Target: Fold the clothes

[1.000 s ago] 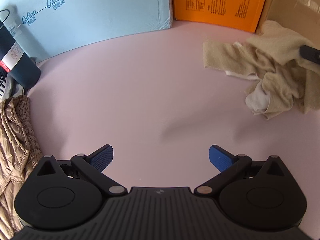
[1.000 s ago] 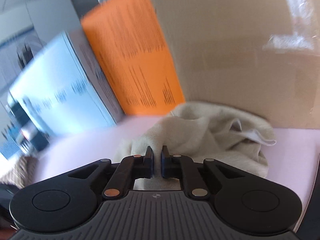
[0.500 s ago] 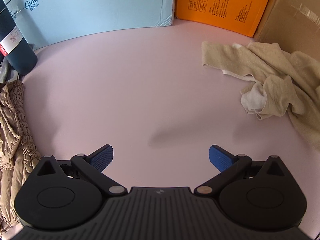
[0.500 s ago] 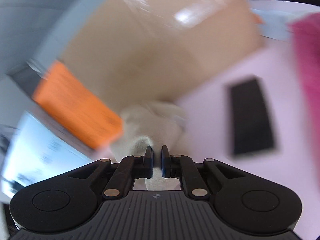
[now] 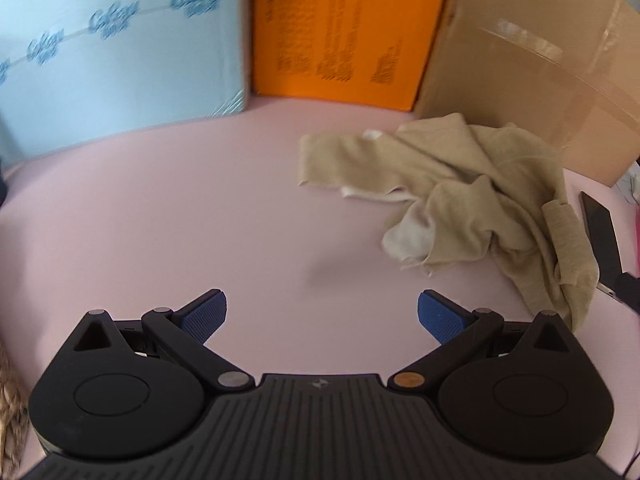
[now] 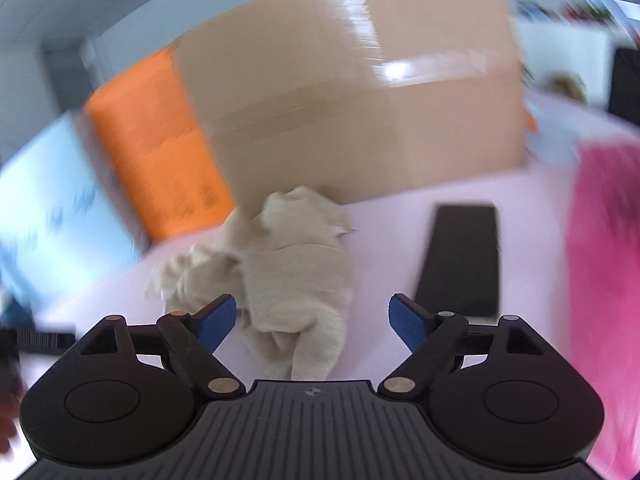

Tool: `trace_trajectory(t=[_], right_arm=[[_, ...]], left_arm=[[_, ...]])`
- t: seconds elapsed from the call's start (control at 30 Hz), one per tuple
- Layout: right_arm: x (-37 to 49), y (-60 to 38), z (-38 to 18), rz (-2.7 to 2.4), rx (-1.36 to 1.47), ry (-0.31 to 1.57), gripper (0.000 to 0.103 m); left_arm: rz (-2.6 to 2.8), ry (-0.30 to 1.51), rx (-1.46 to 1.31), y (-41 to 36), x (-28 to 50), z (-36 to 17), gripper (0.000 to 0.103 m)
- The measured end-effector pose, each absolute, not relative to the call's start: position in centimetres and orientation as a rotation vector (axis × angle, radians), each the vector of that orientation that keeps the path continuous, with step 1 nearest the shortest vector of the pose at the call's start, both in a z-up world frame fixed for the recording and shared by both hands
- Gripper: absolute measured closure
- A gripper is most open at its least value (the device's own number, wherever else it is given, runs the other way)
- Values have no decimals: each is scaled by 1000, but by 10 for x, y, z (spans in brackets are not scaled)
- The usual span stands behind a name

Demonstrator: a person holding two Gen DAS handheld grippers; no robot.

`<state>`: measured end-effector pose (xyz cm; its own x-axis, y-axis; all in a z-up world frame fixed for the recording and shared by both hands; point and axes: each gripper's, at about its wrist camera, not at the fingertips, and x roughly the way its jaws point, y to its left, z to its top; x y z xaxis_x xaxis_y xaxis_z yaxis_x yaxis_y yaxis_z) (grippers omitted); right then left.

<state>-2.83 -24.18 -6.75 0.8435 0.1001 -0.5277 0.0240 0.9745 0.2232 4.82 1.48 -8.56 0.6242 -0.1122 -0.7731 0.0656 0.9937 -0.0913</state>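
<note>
Lying crumpled on the pink tabletop (image 5: pixel 168 216), the beige garment (image 5: pixel 472 196) fills the right half of the left wrist view, its bulk just in front of the brown cardboard box (image 5: pixel 532 80) at the upper right. One flat end of it stretches toward the middle of the frame, and pale white lining shows at two folds — one along its lower edge, one at a bunched corner nearer the centre. The left gripper (image 5: pixel 322 314) sits at the bottom of the frame with its blue-padded fingers (image 5: pixel 206 314) spread wide and nothing between them; it is over bare tabletop, apart from the cloth. Behind, an orange box (image 5: pixel 340 28) stands at top centre and a light blue box with printed lettering (image 5: pixel 116 44) at upper left. A black flat object (image 5: pixel 600 236) lies at the right edge, just beside the garment.

From the right wrist view, blurred by motion, the right gripper (image 6: pixel 312 320) also has its fingers spread apart — the same beige garment (image 6: pixel 288 272) lies heaped in the centre, its near end reaching down between the fingers toward the gripper body, though whether it touches either pad cannot be told. The black flat object (image 6: pixel 460 260) lies right of centre, well clear of the cloth, with a bright pink fabric (image 6: pixel 604 280) along the right edge
</note>
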Motion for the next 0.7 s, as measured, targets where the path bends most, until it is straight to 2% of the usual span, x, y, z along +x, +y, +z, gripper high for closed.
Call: trace_trajectory(t=[0.2,0.33,0.4,0.43,0.47,0.5,0.53,0.57,0.6,0.63,0.67,0.7], right_arm=[[-19,-242,-82,88,259,627,20],[-12,-246,-87,81,238,639,20],[-7,-247,-90,81,240,648,20],[-5,-247,-92,81,241,652,20],[-2,-246,-94,80,241,655,20],[0,-247,-96,81,245,656,20],[1,-247,-97,82,250,655,21],[2,-250,-98,82,273,654,27],[2,-253,-99,81,301,654,36],[3,-256,-99,81,330,653,65],[3,-260,-100,80,358,652,89],[3,-263,-100,80,386,651,89]], left_arm=[[-238,807,78,-18,68,-90,0],[-268,805,65,-31,80,-97,1],[-275,815,60,-36,85,-103,25],[-277,822,58,-38,87,-106,34],[-281,830,55,-40,89,-110,54],[-291,842,49,-41,90,-113,70],[-299,847,44,-41,90,-115,73],[-303,838,43,-40,89,-115,78],[-308,828,41,-40,88,-115,86],[-310,820,40,-39,87,-115,88],[-303,816,41,-38,89,-114,90],[-285,809,38,-36,91,-112,92]])
